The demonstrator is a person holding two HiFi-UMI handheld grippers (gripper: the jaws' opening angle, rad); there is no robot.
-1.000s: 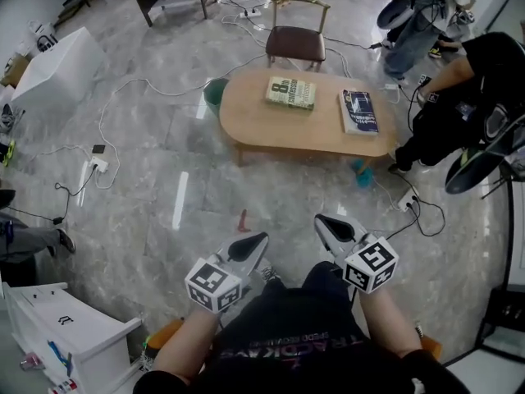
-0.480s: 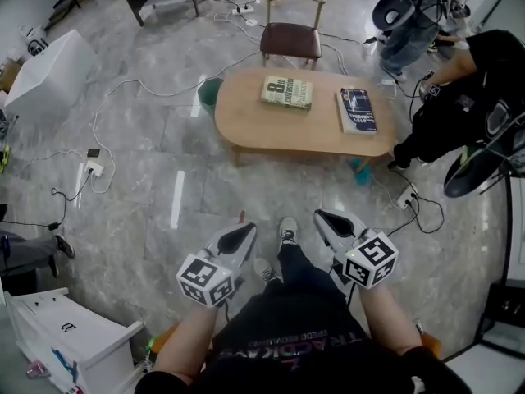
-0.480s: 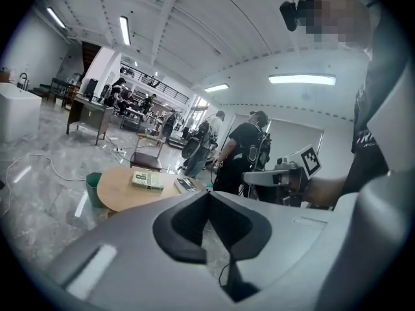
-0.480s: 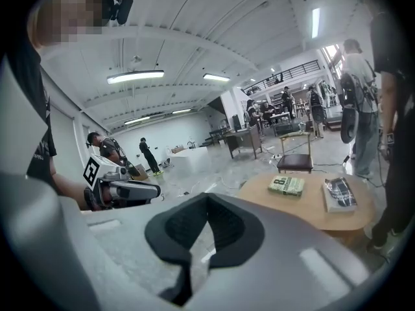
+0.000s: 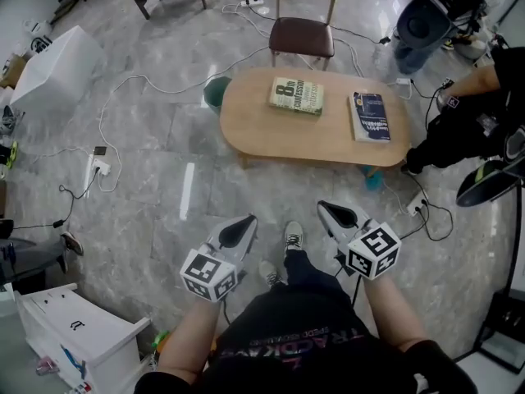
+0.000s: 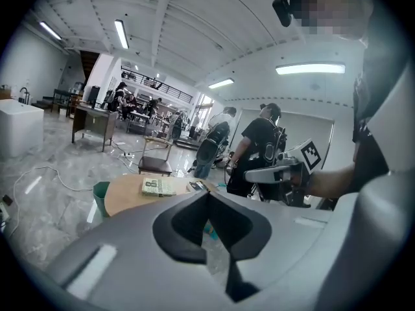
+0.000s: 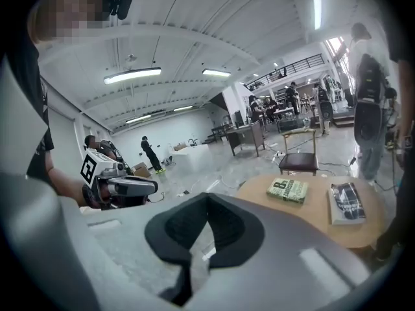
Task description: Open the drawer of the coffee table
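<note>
The left hand-held gripper (image 5: 244,226) and the right hand-held gripper (image 5: 331,213) are held out low in front of the person. Both have their jaws pressed together, with nothing between them. Each points forward and slightly down. The person's shoe (image 5: 293,235) shows on the marble floor (image 5: 148,212) between the two.

Well apart from them, across open floor, stands the coffee table (image 5: 261,125). Its oval wooden surface carries a pale green book (image 5: 296,95) and a dark blue book (image 5: 371,116). A chair (image 5: 303,36) stands behind it and a green bin (image 5: 216,91) sits at its left end. A seated person in black (image 5: 463,125) is near its right end.

No view shows the drawer's front or handle; it probably sits under the near edge. The step in hand appears to be the approach. To do it well, walk to the near long side and crouch until the drawer front shows. Part one gripper's jaws before reaching the handle, and step clear of the power strip (image 5: 415,206) and its cables at the right.
</note>
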